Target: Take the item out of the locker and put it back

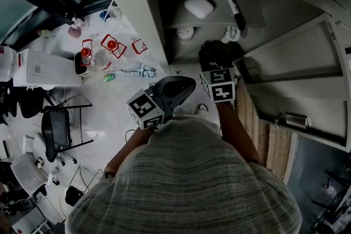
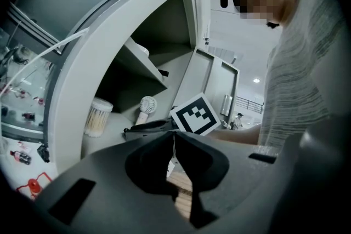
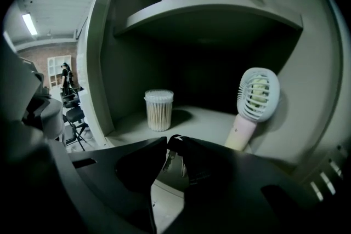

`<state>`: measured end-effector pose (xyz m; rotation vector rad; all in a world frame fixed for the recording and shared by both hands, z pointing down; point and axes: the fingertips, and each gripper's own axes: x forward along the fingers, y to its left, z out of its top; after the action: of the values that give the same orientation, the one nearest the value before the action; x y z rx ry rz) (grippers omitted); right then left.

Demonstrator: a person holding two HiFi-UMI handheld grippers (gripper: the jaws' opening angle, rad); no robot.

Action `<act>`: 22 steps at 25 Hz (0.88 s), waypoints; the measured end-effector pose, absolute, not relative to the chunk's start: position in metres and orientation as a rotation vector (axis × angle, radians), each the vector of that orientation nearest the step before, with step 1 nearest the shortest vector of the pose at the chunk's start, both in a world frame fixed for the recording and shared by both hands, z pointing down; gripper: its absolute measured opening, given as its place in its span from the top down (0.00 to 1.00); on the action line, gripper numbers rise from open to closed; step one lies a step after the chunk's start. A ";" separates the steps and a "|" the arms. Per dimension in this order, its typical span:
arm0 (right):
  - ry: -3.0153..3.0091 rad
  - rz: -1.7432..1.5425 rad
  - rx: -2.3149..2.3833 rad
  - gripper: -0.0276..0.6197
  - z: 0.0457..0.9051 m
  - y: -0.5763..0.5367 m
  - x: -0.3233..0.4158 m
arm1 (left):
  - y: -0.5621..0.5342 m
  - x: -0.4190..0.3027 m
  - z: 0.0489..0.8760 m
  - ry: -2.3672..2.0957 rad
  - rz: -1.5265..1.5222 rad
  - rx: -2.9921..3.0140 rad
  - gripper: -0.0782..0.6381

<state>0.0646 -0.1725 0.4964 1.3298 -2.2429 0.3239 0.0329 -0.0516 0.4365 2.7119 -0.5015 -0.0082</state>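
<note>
The open locker [image 1: 164,35] has two shelves. On the lower shelf stand a tub of cotton swabs [image 3: 159,109] and a small white hand fan [image 3: 255,98] that leans on the right wall. My right gripper [image 3: 169,142] is at the front edge of that shelf, shut on a black item with two metal prongs [image 3: 200,167], like a plug adapter. In the head view this gripper [image 1: 216,57] reaches into the lower compartment. My left gripper [image 1: 184,85] hangs outside the locker, left of the right one. Its jaws [image 2: 173,137] are shut with nothing between them.
A white case [image 1: 199,6] and a black marker [image 1: 232,5] lie on the upper shelf. The locker door [image 1: 296,57] stands open at the right, over wooden boards [image 1: 269,134]. Chairs [image 1: 57,129] and red-framed things [image 1: 112,45] are on the floor at the left.
</note>
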 end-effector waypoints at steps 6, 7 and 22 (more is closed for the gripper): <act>-2.287 0.250 1.391 0.79 0.472 -0.174 0.068 | -0.053 0.034 0.432 -0.505 -0.012 2.722 0.88; -2.297 0.235 1.399 0.79 0.466 -0.174 0.067 | -0.053 0.034 0.432 -0.506 -0.014 2.724 0.88; -2.462 0.016 1.479 0.79 0.380 -0.161 0.057 | -0.058 0.038 0.429 -0.509 -0.020 2.733 0.88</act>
<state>0.0573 -0.1614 0.3800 1.4791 -2.4616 0.0159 0.0376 -0.0583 0.4287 2.7329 -0.5089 -0.0200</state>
